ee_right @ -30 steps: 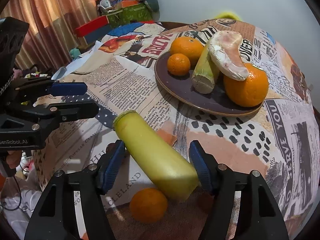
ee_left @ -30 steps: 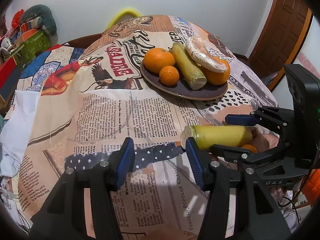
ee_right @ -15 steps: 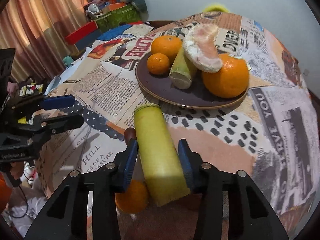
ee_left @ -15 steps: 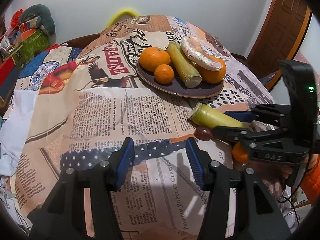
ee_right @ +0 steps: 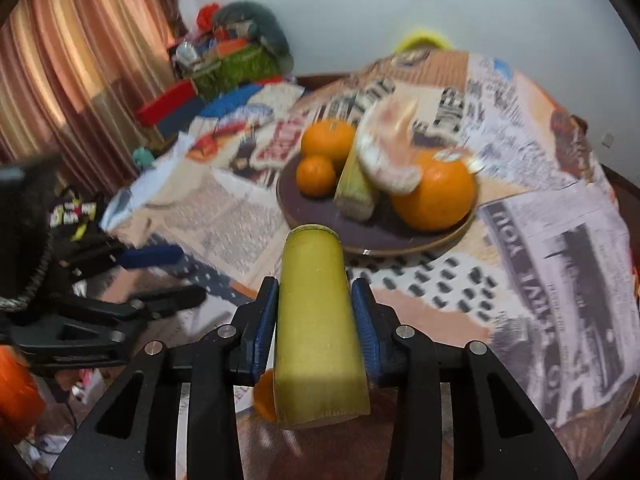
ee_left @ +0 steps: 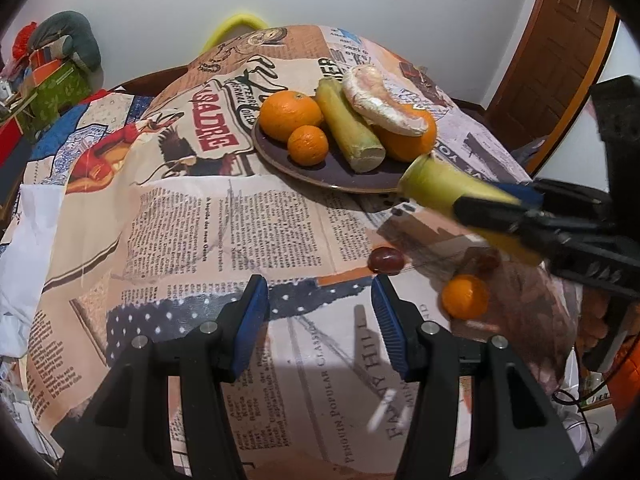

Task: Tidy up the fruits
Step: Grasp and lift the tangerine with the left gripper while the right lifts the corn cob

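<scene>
My right gripper (ee_right: 316,300) is shut on a yellow-green sugarcane piece (ee_right: 318,320) and holds it above the table, its far end near the dark plate (ee_right: 460,232). The piece also shows in the left wrist view (ee_left: 444,184). The plate (ee_left: 320,168) holds two big oranges (ee_left: 290,114), a small orange (ee_left: 308,144), another sugarcane piece (ee_left: 352,132) and a peeled pomelo segment (ee_left: 380,100). A small orange (ee_left: 464,296) and a dark red fruit (ee_left: 386,260) lie on the cloth. My left gripper (ee_left: 320,316) is open and empty above the cloth.
The round table wears a newspaper-print cloth (ee_left: 200,220). A brownish clear bag (ee_left: 532,300) lies at the right edge. Clutter and boxes (ee_left: 48,76) stand at the far left, a curtain (ee_right: 72,60) beyond, a wooden door (ee_left: 560,48) at the right.
My right gripper closed on the sugarcane piece, lifted it off the cloth and carried it toward the plate. The small orange and dark red fruit came into view. My left gripper stayed open.
</scene>
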